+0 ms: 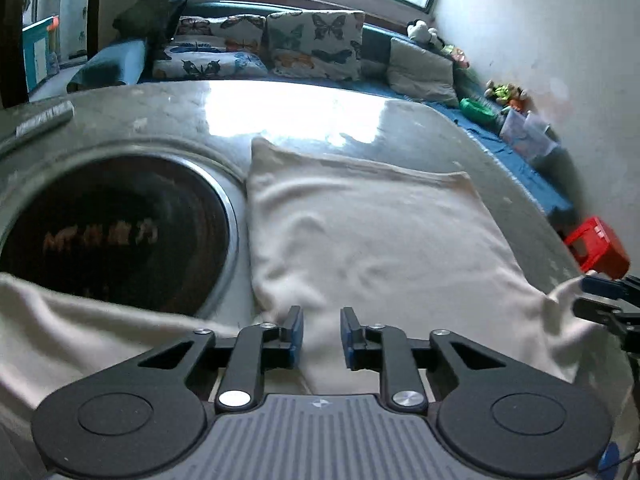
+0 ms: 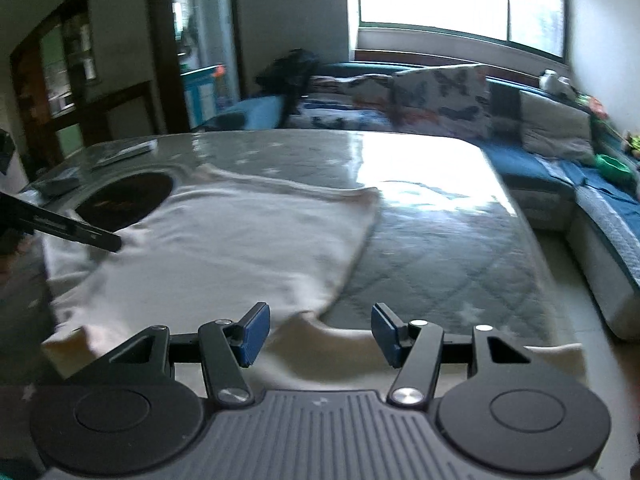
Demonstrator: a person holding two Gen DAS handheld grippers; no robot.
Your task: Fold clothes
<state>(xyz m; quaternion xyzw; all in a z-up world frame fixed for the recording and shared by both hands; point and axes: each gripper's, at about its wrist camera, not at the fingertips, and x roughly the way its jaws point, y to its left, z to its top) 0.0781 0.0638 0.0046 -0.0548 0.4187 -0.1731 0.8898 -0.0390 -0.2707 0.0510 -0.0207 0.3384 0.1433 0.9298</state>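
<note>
Here the cream garment (image 1: 360, 232) lies rumpled, spread flat across the table (image 1: 160, 116)

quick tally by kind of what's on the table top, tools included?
White garment: 1
Dark round inset plate: 1
Flat dark bar at the far left edge: 1
Tools: 2, left tool and right tool, both open over the garment's near edge
Total: 5

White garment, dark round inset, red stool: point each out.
white garment (image 1: 360, 232), left wrist view, middle of cloth
dark round inset (image 1: 116, 236), left wrist view, its centre
red stool (image 1: 600, 246), left wrist view, top face
</note>
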